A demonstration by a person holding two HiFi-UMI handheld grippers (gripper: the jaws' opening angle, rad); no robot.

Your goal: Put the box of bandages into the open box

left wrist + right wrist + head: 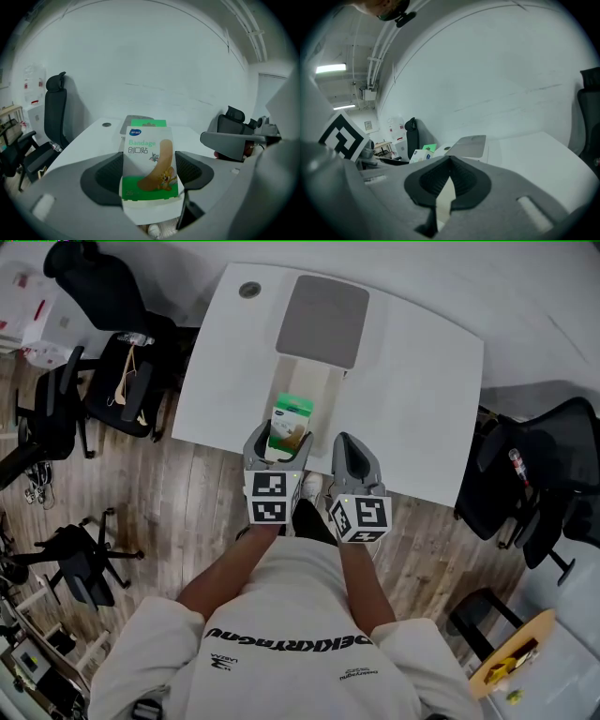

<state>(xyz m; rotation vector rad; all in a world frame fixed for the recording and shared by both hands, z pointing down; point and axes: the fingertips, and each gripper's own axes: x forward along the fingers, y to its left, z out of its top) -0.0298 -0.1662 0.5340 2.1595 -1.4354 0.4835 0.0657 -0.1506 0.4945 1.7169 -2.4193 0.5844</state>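
My left gripper (275, 451) clamps the box of bandages (150, 159) upright, "Bandage 创口贴" facing the camera, at the near end of the open box (314, 381). My right gripper (449, 180) sits closed and empty alongside.

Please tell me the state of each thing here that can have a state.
left gripper: shut on the box of bandages
right gripper: shut, holding nothing
box of bandages: upright, gripped on both sides
open box: open, its grey lid back at the far end
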